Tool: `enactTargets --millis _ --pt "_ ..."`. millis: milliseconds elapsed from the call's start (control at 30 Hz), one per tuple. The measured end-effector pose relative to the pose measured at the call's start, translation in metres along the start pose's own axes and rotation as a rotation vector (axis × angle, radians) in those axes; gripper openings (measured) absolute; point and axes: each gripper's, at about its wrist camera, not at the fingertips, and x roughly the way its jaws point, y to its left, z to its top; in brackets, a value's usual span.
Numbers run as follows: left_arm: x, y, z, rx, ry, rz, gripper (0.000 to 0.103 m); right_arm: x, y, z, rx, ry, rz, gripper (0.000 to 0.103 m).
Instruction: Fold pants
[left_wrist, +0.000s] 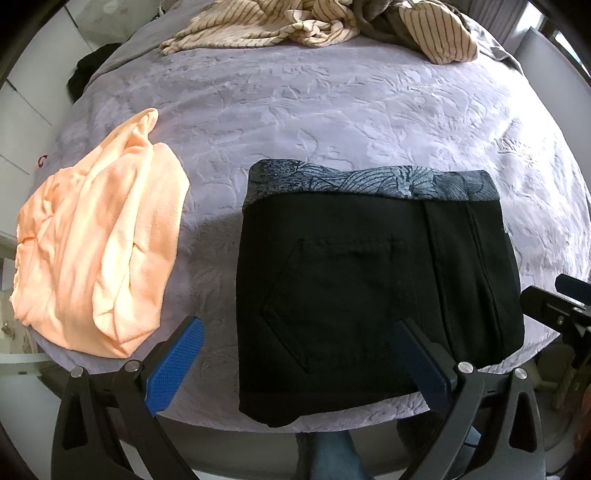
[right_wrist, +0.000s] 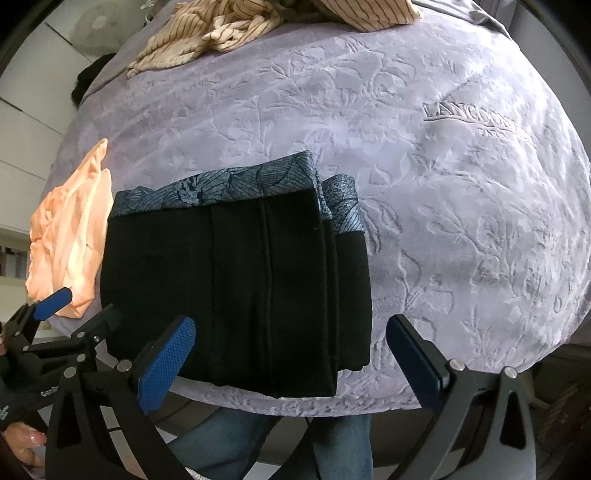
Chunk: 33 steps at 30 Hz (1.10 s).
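The black pants (left_wrist: 369, 277) lie folded into a compact rectangle near the front edge of the bed, with a blue-grey patterned waistband lining along the far side and a back pocket on top. In the right wrist view the pants (right_wrist: 240, 288) show stacked layers at their right edge. My left gripper (left_wrist: 297, 326) is open wide above the pants' near left part, its pads touching nothing. My right gripper (right_wrist: 291, 323) is open too, straddling the pants' near right edge from above. The left gripper (right_wrist: 83, 310) also shows at the left of the right wrist view.
A lilac embossed blanket (left_wrist: 332, 122) covers the bed (right_wrist: 443, 184). A peach garment (left_wrist: 99, 258) lies crumpled left of the pants. Striped cream clothes (left_wrist: 277, 26) are piled at the far side. A person's jeans-clad legs (right_wrist: 332, 443) stand at the bed's front edge.
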Motion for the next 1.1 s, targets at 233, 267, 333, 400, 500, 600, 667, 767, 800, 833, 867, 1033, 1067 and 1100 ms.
enactTargets --millis 233,267,333,400,500,600,667,767,800,833,867,1033,1067,1100 --pt "0.003 0.000 0.002 -0.010 0.004 0.007 0.103 0.002 -0.003 0.001 0.004 0.001 -0.016 0.103" --pt "0.004 0.001 0.002 -0.011 0.006 0.006 0.103 0.002 -0.002 0.001 0.001 0.002 -0.019 0.103" --pt "0.005 0.001 0.002 -0.013 0.009 0.006 0.103 0.002 -0.002 0.001 -0.002 0.003 -0.022 0.103" --pt "0.005 0.001 0.002 -0.013 0.011 0.009 0.103 0.003 -0.002 0.002 -0.005 0.005 -0.023 0.103" --pt "0.006 0.001 0.003 -0.011 0.014 0.009 0.103 0.003 -0.002 0.002 -0.004 0.006 -0.026 0.103" --pt "0.007 0.001 0.003 -0.010 0.017 0.010 0.103 0.004 -0.003 0.003 0.000 0.008 -0.027 0.103" --pt "0.008 0.002 0.003 -0.010 0.020 0.011 0.103 0.004 -0.003 0.003 0.002 0.010 -0.028 0.103" --pt "0.009 0.002 0.003 -0.010 0.023 0.011 0.103 0.005 -0.003 0.003 0.000 0.014 -0.029 0.103" --pt "0.009 0.002 0.003 -0.010 0.024 0.012 0.103 0.005 -0.003 0.003 0.000 0.015 -0.029 0.103" --pt "0.009 0.002 0.003 -0.011 0.025 0.013 0.103 0.006 -0.003 0.003 -0.001 0.015 -0.030 0.103" --pt "0.010 0.002 0.003 -0.011 0.026 0.014 0.103 0.006 -0.003 0.003 -0.002 0.016 -0.030 0.103" --pt "0.011 0.002 0.003 -0.014 0.032 0.013 0.103 0.006 -0.002 0.004 -0.006 0.017 -0.035 0.103" --pt "0.011 0.003 0.003 -0.015 0.032 0.013 0.103 0.007 -0.001 0.004 -0.007 0.017 -0.035 0.103" --pt "0.012 0.003 0.003 -0.015 0.033 0.013 0.103 0.007 -0.001 0.004 -0.010 0.017 -0.037 0.103"
